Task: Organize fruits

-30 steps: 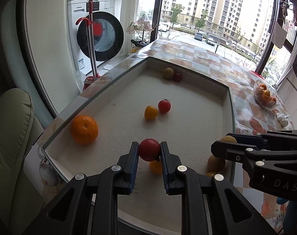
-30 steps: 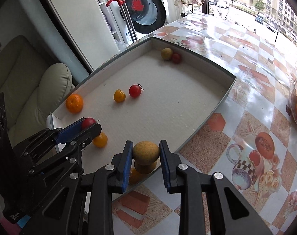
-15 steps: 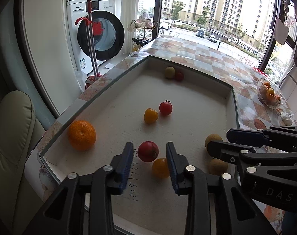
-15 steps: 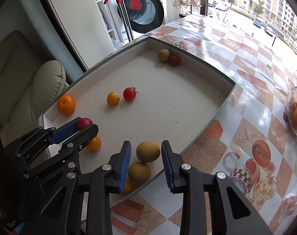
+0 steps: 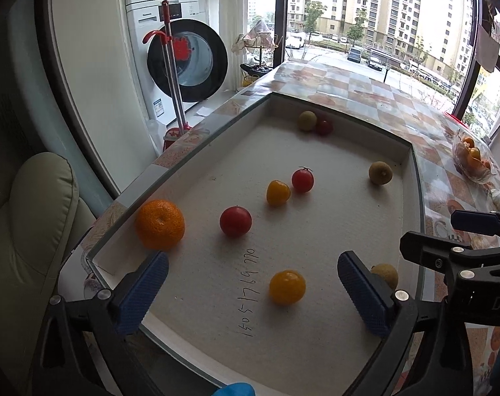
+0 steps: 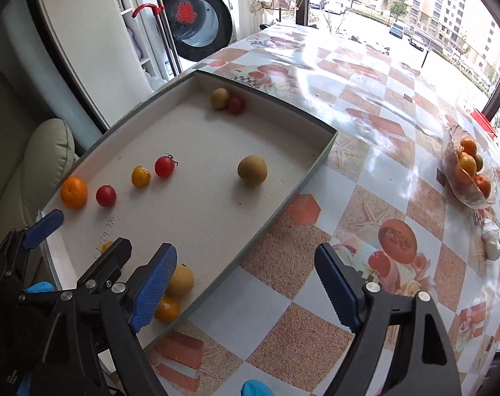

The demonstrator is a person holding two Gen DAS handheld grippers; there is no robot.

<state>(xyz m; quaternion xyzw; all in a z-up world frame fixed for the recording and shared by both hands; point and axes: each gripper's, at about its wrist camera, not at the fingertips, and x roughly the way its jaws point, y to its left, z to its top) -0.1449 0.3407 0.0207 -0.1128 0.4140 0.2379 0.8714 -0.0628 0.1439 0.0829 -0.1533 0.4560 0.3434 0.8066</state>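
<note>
Two wide-spread jaws frame the left wrist view: the left gripper [image 5: 253,292] holds nothing and hangs over the near end of the shallow white tray [image 5: 411,165]. Between and just ahead of its jaws lies a yellow tomato [image 5: 287,287]. Farther in sit a red tomato [image 5: 235,221], a mandarin [image 5: 160,220] by the left wall, a small yellow and red pair [image 5: 289,186] mid-tray, a brown fruit [image 5: 380,173] near the right wall, and two more fruits [image 5: 315,122] touching in the far corner. Another brown fruit [image 5: 387,274] peeks from behind the right jaw.

From the right wrist view, the right gripper [image 6: 246,287] is likewise agape and empty, hovering over the tray's near corner and the patterned surface [image 6: 365,105]. A glass bowl [image 6: 469,178] of fruit stands well apart to the right.

Judging by the layout, the next pick is probably the yellow tomato. It would go best centred between the pads and closed on gently, since round, soft fruit rolls and bruises easily.
</note>
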